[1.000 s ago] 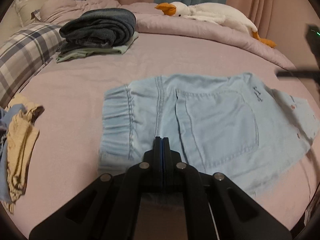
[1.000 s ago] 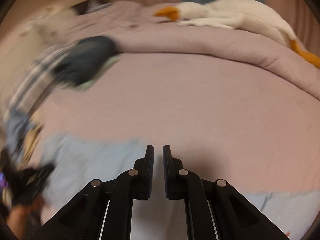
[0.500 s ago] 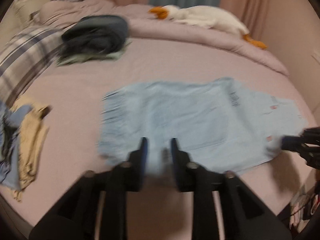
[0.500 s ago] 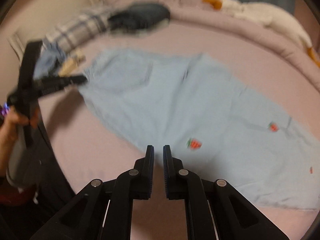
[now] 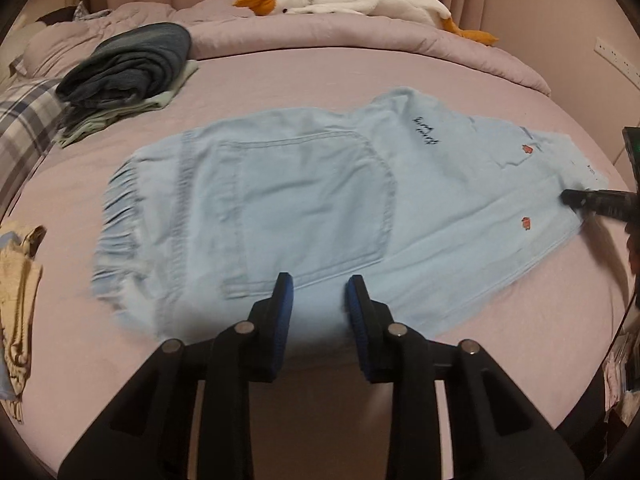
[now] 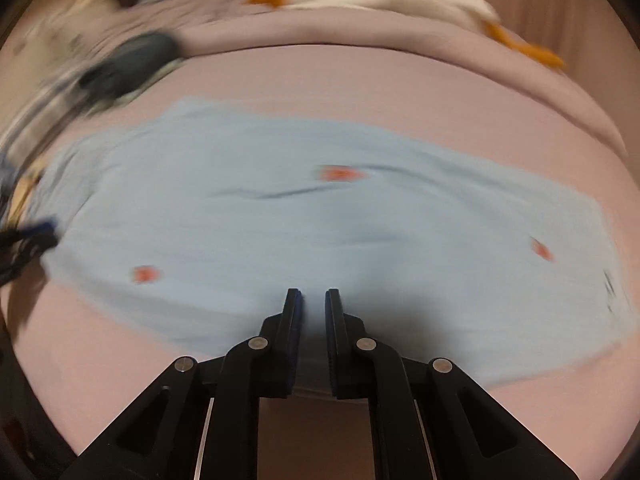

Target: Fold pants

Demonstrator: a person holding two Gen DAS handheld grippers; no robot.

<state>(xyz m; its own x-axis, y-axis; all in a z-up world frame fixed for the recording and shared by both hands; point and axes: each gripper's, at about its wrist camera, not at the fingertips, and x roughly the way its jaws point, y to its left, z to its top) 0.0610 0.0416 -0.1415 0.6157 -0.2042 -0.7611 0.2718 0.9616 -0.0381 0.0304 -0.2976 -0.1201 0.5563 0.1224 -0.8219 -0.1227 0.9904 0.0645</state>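
Both tongs hold nothing: left tongs (image 5: 319,293) spread wide, right tongs (image 6: 313,300) narrowly parted, above the light-blue denim pants (image 5: 304,208). A shallow pinch could catch only the top layer, skewing the fold.

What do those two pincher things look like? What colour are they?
Both are black plastic. The left gripper has two flat fingers with blue ribbed pads inside, round silver bolts at the joints and triangular cut-outs in its frame. The right gripper looks the same, with darker blue pads.

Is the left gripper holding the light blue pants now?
No, the left gripper is open, its two blue-padded fingers apart with nothing between them, above the near edge of the pants lying flat on the bed.
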